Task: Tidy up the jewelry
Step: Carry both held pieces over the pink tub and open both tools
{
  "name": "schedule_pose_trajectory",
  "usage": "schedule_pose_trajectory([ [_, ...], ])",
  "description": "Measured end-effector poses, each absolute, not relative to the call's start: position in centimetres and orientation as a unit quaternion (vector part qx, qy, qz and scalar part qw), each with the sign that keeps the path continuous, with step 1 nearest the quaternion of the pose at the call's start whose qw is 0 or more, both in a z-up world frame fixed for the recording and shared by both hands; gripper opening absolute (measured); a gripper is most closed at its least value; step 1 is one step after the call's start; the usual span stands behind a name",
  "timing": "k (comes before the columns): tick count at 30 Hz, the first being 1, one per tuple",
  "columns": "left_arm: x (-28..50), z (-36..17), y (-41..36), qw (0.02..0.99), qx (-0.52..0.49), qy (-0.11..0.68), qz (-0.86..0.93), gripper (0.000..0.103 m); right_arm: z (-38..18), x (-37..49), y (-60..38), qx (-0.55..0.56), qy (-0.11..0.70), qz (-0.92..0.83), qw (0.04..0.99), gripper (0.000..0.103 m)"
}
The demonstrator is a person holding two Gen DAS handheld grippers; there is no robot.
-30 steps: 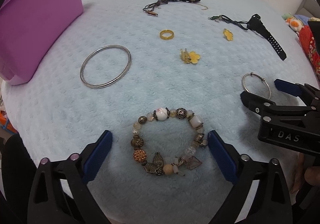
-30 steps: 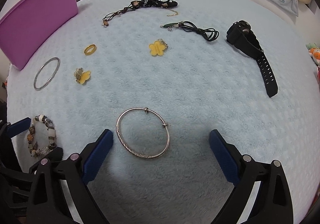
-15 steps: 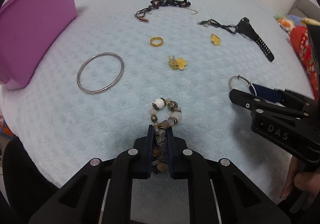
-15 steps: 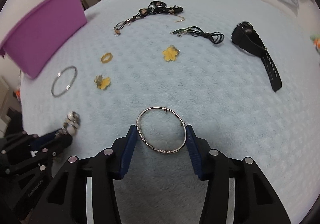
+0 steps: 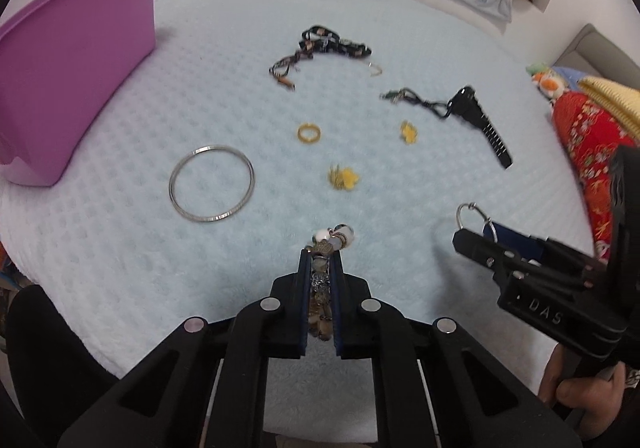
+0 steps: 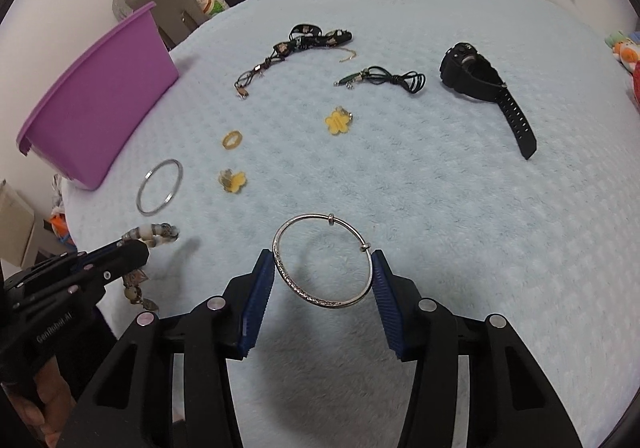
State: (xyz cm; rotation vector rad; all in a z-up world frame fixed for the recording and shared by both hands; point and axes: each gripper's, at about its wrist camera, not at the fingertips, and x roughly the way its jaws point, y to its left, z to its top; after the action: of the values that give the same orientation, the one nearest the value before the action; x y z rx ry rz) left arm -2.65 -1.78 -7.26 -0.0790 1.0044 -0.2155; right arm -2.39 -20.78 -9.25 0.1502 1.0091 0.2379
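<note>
So we've got both grippers loaded. Our left gripper (image 5: 320, 268) is clamped tight on the beaded bracelet (image 5: 334, 238), squashed flat between the blue pads so it's basically one long strand. Its long axis runs straight along the fingers, with the white and grey beads poking out past the tips, away from us, and the rest of the beads trailing back down between the jaws. In the right wrist view a couple of the bronze charms dangle under that gripper, clear of the blanket.

Our right gripper (image 6: 324, 274) is grasping the silver bangle (image 6: 320, 262) across its width, one pad on each side of the hoop. The ring sits roughly flat to the fingers, tilted a bit, its little sliding knots on the far rim pointing away from us. It casts a shadow on the blanket (image 6: 440, 248) below, so it's lifted off.

Still lying on the light blue blanket: a plain steel bangle (image 5: 212, 183) flat near the purple bin (image 5: 72, 79), a gold ring (image 5: 309, 133), two yellow flower earrings (image 5: 344, 177) (image 5: 409, 131), a dark patterned cord necklace (image 5: 320, 47) at the far side, a black cord with a green pendant (image 6: 384, 79), and a black watch (image 6: 484, 91) with its strap stretched out toward the right and nearer to us. The purple bin sits at the left edge of the blanket, well apart from both grippers.
</note>
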Motion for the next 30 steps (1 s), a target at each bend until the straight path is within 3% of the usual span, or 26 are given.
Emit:
schedule_pose_trajectory([
  [16,-2.2,-1.6,1.1,0.889,-0.061,0.442,-0.103,0.009,-3.9,-2.2,-18.1,0.056,0.455,0.128,0.880,0.048],
  [30,0.2,9.0,7.7,0.921,-0.089,0.369,-0.086,0.009,5.7,2.6,-9.6,0.025,0.388,0.214,0.896,0.048],
])
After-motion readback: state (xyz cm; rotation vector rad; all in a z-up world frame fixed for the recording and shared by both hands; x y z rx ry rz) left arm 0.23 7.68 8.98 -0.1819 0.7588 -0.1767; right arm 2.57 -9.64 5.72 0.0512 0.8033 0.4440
